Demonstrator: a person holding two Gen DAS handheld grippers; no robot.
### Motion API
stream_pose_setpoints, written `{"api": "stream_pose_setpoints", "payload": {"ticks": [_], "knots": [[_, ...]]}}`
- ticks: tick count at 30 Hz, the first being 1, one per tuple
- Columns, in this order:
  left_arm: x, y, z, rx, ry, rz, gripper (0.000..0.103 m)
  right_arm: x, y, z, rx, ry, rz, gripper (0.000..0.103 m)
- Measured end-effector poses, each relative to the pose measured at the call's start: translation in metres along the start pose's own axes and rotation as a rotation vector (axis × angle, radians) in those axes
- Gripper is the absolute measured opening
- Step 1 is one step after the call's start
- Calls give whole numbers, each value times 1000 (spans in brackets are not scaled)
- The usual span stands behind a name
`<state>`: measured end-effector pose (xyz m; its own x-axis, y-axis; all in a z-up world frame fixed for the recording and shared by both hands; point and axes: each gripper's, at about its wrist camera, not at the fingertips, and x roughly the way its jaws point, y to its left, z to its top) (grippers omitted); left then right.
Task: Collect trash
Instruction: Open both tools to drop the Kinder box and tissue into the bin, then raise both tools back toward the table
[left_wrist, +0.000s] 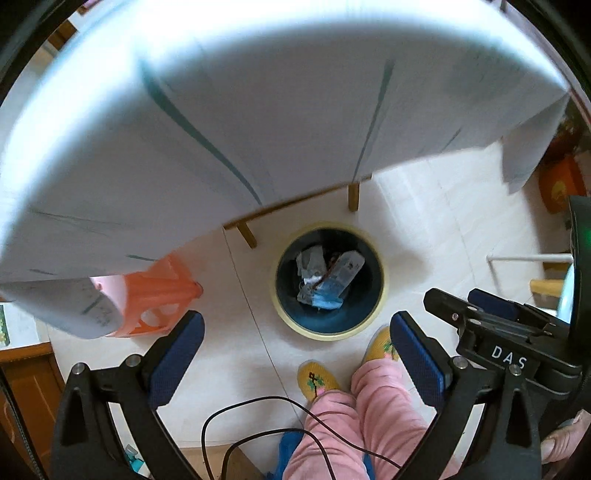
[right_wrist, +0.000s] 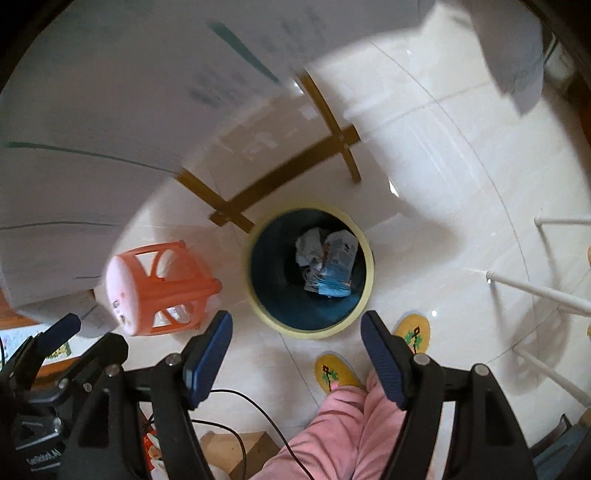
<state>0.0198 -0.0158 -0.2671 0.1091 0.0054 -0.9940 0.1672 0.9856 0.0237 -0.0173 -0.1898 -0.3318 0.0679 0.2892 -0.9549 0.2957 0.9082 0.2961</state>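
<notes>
The risk here is thin: a crumpled piece could spring out of the bin (left_wrist: 328, 280) if a foot nudges it, since the yellow slippers (left_wrist: 316, 380) stand just beside its rim. The trash (left_wrist: 327, 280) lies inside the bin on the floor, well below both tools. The left hand-held gripper (left_wrist: 295, 354) has its jaws wide apart and empty; the right hand-held gripper (right_wrist: 295, 354) is likewise parted, holding nothing. The bench (left_wrist: 221, 129) overhangs behind the bin.
</notes>
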Motion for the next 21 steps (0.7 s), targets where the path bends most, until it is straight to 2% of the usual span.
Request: {"api": "stream_pose_setpoints", "payload": {"ticks": [11,17,21], "knots": [[-162,14,18,-80,-219,24,100,-149,53,7,-183,-128,72,72],[-233,16,32,-112,-342,47,100,-222,74,21,-301,-235,89,72],[-274,16,40,-131,-440,89,100,-258,84,27,-351,-296,123,72]]}}
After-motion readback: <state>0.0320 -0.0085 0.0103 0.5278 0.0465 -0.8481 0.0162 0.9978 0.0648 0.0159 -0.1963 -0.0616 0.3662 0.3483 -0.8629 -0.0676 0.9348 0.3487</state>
